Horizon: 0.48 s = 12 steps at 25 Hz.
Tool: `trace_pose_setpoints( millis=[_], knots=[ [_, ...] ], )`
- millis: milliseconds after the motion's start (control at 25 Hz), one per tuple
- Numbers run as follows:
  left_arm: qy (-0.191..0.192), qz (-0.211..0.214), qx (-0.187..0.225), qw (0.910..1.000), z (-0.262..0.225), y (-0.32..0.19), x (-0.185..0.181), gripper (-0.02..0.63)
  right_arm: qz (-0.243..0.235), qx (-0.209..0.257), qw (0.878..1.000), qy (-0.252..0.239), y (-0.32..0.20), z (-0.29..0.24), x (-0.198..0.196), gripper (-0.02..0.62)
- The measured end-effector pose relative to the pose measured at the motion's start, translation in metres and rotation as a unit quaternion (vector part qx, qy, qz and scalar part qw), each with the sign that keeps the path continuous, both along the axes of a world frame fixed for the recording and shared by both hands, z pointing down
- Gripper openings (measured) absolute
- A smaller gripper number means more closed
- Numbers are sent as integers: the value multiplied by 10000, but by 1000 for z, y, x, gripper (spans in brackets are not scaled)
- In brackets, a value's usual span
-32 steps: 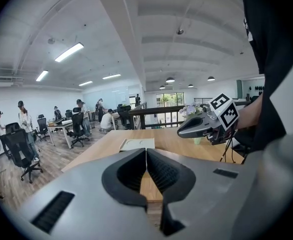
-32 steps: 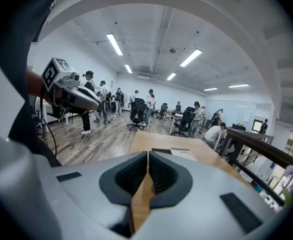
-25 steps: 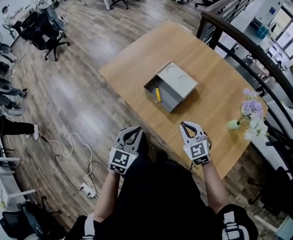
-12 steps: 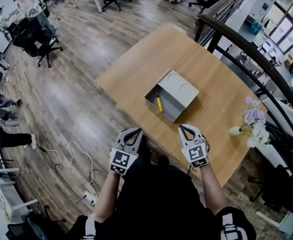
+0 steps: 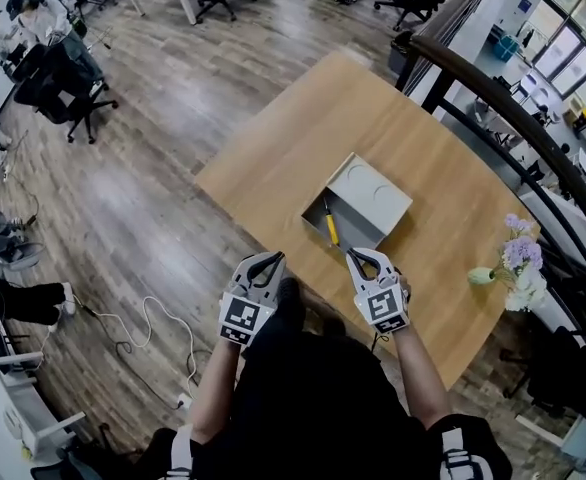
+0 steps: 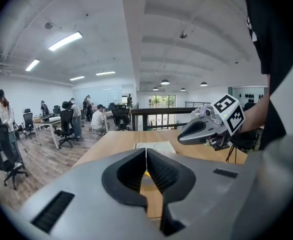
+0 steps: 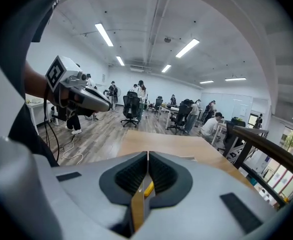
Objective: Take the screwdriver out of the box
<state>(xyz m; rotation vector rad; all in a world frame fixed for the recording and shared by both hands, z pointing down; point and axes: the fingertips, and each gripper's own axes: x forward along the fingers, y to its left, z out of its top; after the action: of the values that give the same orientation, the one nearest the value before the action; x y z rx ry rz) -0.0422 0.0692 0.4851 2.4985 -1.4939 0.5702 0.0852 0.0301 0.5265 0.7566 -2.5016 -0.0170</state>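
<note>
The yellow-handled screwdriver lies in the open grey box, close along one wall. Left gripper and right gripper hover short of it, jaws pressed together, empty — reaching in unopened would likely shove the tool or skid the light box.

Light: bright and even, from ceiling strips overhead, with daylight from windows at far right.
Glare: pale sheen on the wood floor, far left.
Shadows: soft and weak.
Distortion: strong fisheye bending; black corners ring both gripper views.
Focus: left gripper and right gripper are soft near the lens; the room is sharp.
</note>
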Motion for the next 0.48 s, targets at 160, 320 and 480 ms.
trace_pose_setpoints(
  millis=[160, 320, 480],
  knots=[
    [35, 134, -44, 9999, 6, -18, -11, 25, 40, -59, 9999, 90, -11, 8, -14, 28],
    [72, 350, -85, 9993, 6, -39, -24, 26, 240, -264, 9993, 98, -21, 15, -27, 28],
    [104, 578, -99, 9982, 7, -60, -39, 25, 492, -346, 9981, 104, -34, 18, -42, 28]
  ],
)
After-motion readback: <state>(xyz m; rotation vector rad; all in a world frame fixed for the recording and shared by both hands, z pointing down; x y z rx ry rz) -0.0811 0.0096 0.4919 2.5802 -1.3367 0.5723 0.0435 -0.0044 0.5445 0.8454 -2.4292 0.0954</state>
